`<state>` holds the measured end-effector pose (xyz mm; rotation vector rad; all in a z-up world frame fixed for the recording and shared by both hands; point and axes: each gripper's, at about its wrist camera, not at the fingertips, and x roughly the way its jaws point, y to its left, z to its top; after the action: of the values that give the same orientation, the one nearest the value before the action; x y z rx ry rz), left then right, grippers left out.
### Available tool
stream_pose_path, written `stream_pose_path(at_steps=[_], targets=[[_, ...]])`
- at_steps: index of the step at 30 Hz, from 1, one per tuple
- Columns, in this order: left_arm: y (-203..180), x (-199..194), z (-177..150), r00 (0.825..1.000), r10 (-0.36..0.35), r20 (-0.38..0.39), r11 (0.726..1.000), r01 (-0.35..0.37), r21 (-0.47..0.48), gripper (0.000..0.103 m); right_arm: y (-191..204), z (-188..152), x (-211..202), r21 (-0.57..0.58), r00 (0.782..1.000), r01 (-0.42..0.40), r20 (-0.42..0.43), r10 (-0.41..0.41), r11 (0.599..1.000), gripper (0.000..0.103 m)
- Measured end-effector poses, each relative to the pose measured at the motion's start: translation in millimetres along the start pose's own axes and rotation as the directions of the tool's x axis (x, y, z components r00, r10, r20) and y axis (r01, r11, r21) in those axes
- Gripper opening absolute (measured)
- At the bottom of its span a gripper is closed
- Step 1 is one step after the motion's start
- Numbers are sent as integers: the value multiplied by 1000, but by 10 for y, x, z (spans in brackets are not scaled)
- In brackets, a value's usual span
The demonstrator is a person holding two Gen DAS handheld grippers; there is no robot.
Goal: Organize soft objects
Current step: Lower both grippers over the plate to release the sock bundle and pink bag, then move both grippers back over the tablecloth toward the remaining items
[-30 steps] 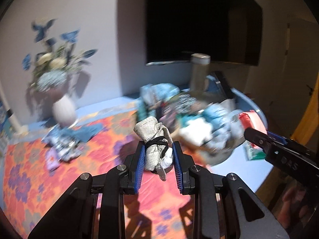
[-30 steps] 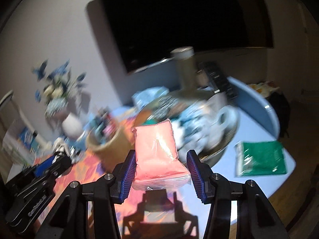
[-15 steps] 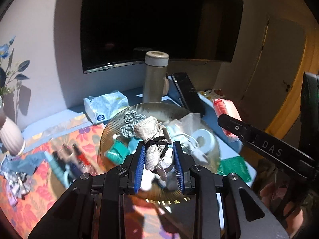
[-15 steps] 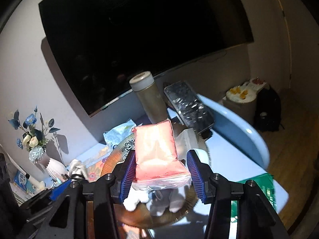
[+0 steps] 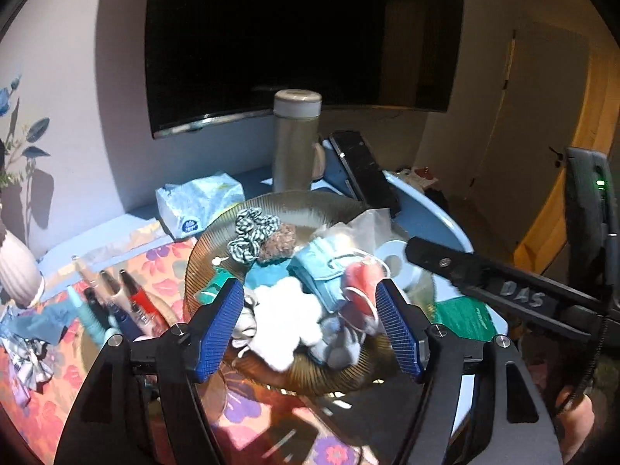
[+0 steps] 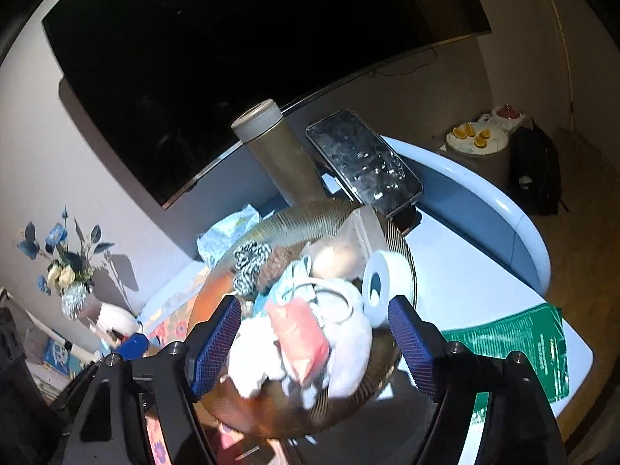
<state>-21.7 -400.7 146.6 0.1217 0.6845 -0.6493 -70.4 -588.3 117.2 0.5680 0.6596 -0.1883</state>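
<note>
Left gripper, right gripper: fingers just opening, wide, nothing held. Pink packet lies frame centre on soft pile in ribbed bowl. Advice: withdraw straight back, avoid snagging mask loops. Flask behind, upper centre.

Your ribbed amber bowl brims with soft things: the pink pouch tilted atop white fluff at six o'clock, a striped scrunchie at ten, a blue mask in the centre.
</note>
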Motion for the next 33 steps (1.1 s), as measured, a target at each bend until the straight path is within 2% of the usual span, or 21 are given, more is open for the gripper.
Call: stream_pose_path(at_steps=[6, 9, 13, 17, 21, 25, 27, 33], targets=[[34, -390, -77, 999, 23, 41, 1000, -24, 8, 69, 214, -146, -197, -46, 1000, -15, 13, 15, 999, 77], [145, -622, -197, 993, 98, 59, 995, -98, -3, 69, 345, -231, -296, -66, 999, -45, 18, 46, 997, 77], [528, -947, -501, 978, 203, 51, 976, -198, -86, 69, 598, -390, -385, -106, 995, -99, 14, 102, 989, 77], [1070, -1233, -772, 953, 304, 13, 932, -295, -212, 69, 955, -578, -405, -180, 990, -143, -12, 144, 973, 77], [1639, -1510, -1100, 916, 400, -37, 865, -391, -313, 69, 1394, -815, -414, -265, 980, -198, -49, 192, 944, 77], [2082, -1677, -1345, 889, 450, -80, 813, -445, -376, 69, 1798, -1070, -359, -347, 974, -228, -89, 210, 910, 79], [2255, -1748, -1451, 870, 483, -97, 787, -480, -387, 69, 2006, -1207, -297, -385, 968, -249, -124, 218, 889, 80], [2655, -1872, -1635, 846, 519, -122, 752, -520, -405, 69, 2534, -1555, -100, -479, 958, -277, -199, 205, 833, 80]])
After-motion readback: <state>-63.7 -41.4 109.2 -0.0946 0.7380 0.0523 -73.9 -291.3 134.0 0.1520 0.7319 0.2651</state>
